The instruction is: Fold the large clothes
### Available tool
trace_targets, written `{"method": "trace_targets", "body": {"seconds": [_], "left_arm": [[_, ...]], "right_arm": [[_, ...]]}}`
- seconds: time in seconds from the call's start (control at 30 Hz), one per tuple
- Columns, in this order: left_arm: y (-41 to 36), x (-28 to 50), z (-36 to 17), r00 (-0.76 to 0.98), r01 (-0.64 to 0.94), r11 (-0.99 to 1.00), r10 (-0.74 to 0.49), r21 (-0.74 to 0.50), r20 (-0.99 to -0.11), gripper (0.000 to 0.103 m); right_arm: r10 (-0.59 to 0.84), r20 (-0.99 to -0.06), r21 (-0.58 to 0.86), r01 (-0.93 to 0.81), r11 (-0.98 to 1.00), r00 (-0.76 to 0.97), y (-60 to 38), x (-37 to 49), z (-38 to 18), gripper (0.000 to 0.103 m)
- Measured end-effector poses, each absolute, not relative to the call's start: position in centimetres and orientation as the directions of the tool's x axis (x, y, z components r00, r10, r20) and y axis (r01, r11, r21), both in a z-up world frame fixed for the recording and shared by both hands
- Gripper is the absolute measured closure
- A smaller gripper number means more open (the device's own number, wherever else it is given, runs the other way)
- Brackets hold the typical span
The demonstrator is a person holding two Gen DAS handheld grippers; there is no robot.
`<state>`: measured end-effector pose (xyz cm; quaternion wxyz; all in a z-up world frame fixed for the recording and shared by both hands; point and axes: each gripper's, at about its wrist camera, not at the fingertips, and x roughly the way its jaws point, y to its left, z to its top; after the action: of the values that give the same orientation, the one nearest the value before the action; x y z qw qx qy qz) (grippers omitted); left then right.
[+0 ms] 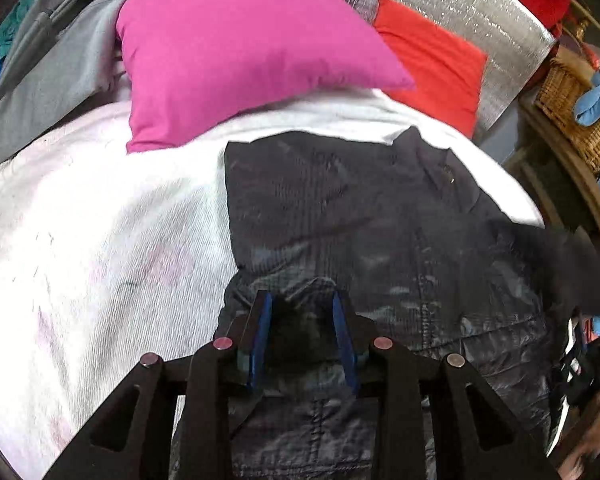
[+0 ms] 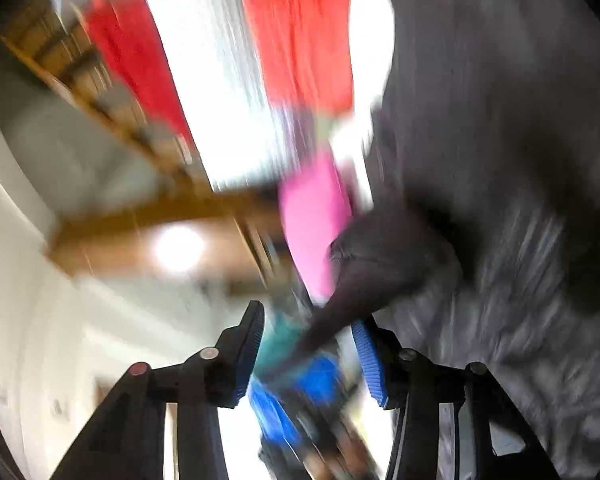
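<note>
My left gripper (image 1: 302,300) hangs narrowly parted over the dark jacket (image 1: 380,240), which lies lengthwise away from me, collar far, on the white bedcover (image 1: 100,240); open cover lies leftward. My right gripper (image 2: 308,328), blurred, seems parted around a sleeve.

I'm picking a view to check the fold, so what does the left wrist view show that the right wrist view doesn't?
Only the left wrist view shows the dark jacket spread flat on the white sheet, plus a wicker basket. Only the right wrist view, heavily blurred, shows a wooden beam and a dark cuff between the right gripper's open jaws. Both show the pink pillow and a red cushion.
</note>
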<state>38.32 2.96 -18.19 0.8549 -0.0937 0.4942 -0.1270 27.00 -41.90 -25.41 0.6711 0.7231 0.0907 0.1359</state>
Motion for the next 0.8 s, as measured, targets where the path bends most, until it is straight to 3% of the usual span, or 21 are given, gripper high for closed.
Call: {"method": "trace_targets", "body": {"seconds": [0.13,0.23,0.3,0.37,0.43,0.63,0.8], "left_arm": [[4.1,38.3,-18.1,0.474,0.107,0.948,-0.312,-0.298,-0.823,0.065],[5.7,38.5,-18.0,0.474,0.075,0.939,-0.331,-0.337,-0.816,0.065],[6.3,38.5,-18.0,0.485,0.06,0.942,-0.318,-0.332,-0.814,0.061],[7.3,38.5,-18.0,0.497,0.039,0.947,-0.296,-0.32,-0.816,0.04],[8.2,38.5,-18.5,0.497,0.003,0.947,-0.28,-0.32,-0.821,0.032],[9.1,39.6,-20.9,0.415,-0.009,0.893,-0.406,-0.45,-0.814,0.031],[8.2,40.6,-22.4,0.347,0.023,0.814,-0.55,-0.58,-0.76,0.029]], "right_arm": [[0.194,-0.032,0.996,0.048,-0.078,0.98,-45.1,24.3,-26.0,0.04],[0.181,-0.173,0.984,0.16,0.082,0.968,-45.7,23.9,-23.4,0.04],[0.103,-0.287,0.941,0.26,0.218,0.952,-46.4,23.0,-21.0,0.029],[0.039,-0.404,0.869,0.37,0.327,0.914,-47.7,22.8,-19.6,0.02],[-0.001,-0.514,0.772,0.463,0.435,0.858,-48.9,23.6,-18.9,0.02],[0.216,-0.632,0.708,0.442,0.551,0.744,-50.7,29.0,-22.0,0.019],[0.24,-0.705,0.627,0.429,0.65,0.667,-48.9,32.6,-23.8,0.017]]}}
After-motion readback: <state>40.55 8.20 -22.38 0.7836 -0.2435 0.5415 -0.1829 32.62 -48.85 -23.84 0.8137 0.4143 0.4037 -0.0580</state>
